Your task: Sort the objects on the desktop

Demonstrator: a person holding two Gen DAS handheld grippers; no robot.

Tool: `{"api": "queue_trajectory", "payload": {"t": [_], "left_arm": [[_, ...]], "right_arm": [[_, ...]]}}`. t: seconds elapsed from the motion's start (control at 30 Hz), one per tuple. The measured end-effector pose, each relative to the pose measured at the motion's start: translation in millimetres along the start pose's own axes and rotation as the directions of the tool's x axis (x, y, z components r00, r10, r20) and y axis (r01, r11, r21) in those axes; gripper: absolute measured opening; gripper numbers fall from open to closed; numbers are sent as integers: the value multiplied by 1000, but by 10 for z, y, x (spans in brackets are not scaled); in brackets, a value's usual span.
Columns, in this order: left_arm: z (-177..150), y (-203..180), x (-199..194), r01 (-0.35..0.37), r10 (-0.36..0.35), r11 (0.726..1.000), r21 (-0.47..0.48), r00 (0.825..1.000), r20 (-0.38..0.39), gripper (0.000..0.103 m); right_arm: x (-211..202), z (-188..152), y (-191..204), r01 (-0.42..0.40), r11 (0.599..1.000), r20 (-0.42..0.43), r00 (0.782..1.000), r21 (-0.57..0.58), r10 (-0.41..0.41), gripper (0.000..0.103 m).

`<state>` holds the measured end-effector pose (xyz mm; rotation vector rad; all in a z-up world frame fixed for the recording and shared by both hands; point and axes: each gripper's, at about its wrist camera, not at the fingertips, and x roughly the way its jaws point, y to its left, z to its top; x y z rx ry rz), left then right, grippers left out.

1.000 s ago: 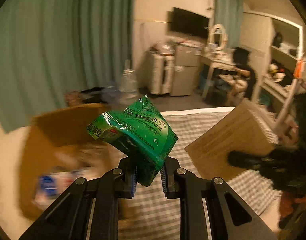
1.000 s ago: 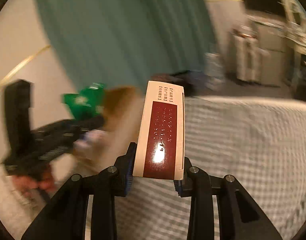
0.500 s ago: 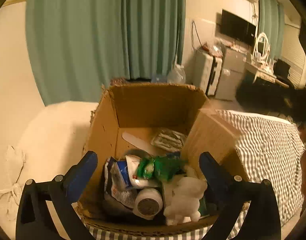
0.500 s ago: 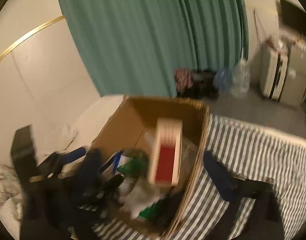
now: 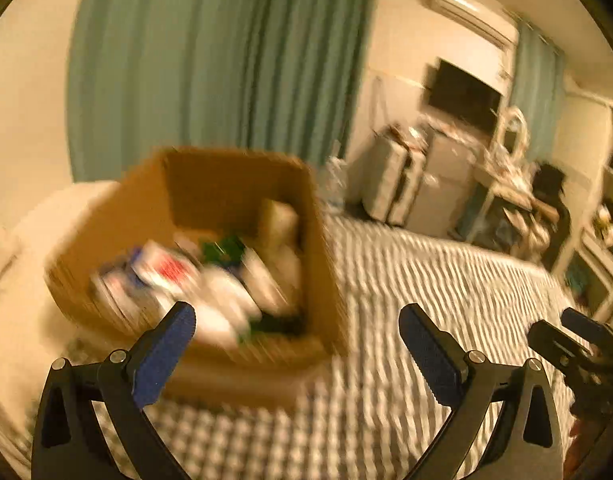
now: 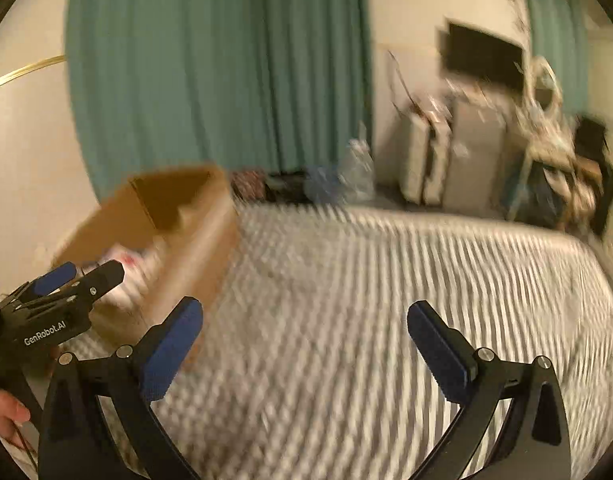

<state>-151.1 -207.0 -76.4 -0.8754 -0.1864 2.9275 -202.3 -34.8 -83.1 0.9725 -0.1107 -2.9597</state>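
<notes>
A brown cardboard box (image 5: 322, 280) stands on the checked cloth at the left, full of several blurred packets, among them a green one (image 5: 222, 250). My left gripper (image 5: 296, 350) is open and empty, just in front of the box. My right gripper (image 6: 304, 344) is open and empty over the checked cloth (image 6: 366, 300), to the right of the box (image 6: 202, 240). The left gripper also shows at the left edge of the right wrist view (image 6: 76, 280). Both views are motion-blurred.
A green curtain (image 5: 226, 60) hangs behind the box. Bottles (image 6: 356, 168) and dark items lie on the floor beyond the table. White cabinets (image 5: 398, 184), a TV (image 5: 462, 96) and a cluttered desk stand at the back right.
Both grippers opened and let go: the green packet and the red-and-cream box dropped into the cardboard box. Both grippers have since pulled back and swung right.
</notes>
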Motion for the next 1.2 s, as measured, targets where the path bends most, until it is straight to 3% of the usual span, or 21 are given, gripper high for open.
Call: {"api": "queue_trajectory", "payload": {"t": [0.07, 0.17, 0.3, 0.47, 0.6, 0.8, 1.2], "left_arm": [[-231, -193, 6, 1, -1, 994, 110, 1000, 6, 103], [-280, -401, 22, -29, 27, 972, 234, 1000, 10, 103], [-188, -406, -32, -78, 64, 973, 217, 995, 72, 103], [-94, -222, -17, -72, 66, 990, 118, 996, 61, 103], [-42, -251, -83, -95, 81, 983, 155, 992, 100, 103], [14, -206, -95, -52, 43, 991, 119, 996, 80, 103], [-43, -198, -33, -80, 71, 989, 126, 995, 75, 103]], "right_arm": [[80, -72, -57, 15, 1000, 2, 1000, 7, -15, 103], [194, 0, -53, -16, 1000, 3, 1000, 27, 16, 103], [181, -19, -38, -7, 999, 42, 999, 34, 6, 103], [294, -38, -19, 1, 999, 25, 1000, 40, -2, 103], [285, -112, 42, 13, 1000, 34, 999, 12, -13, 103], [304, -123, 72, 23, 1000, 34, 999, 16, -23, 103], [384, -160, 123, 15, 1000, 18, 1000, 21, -16, 103]]}}
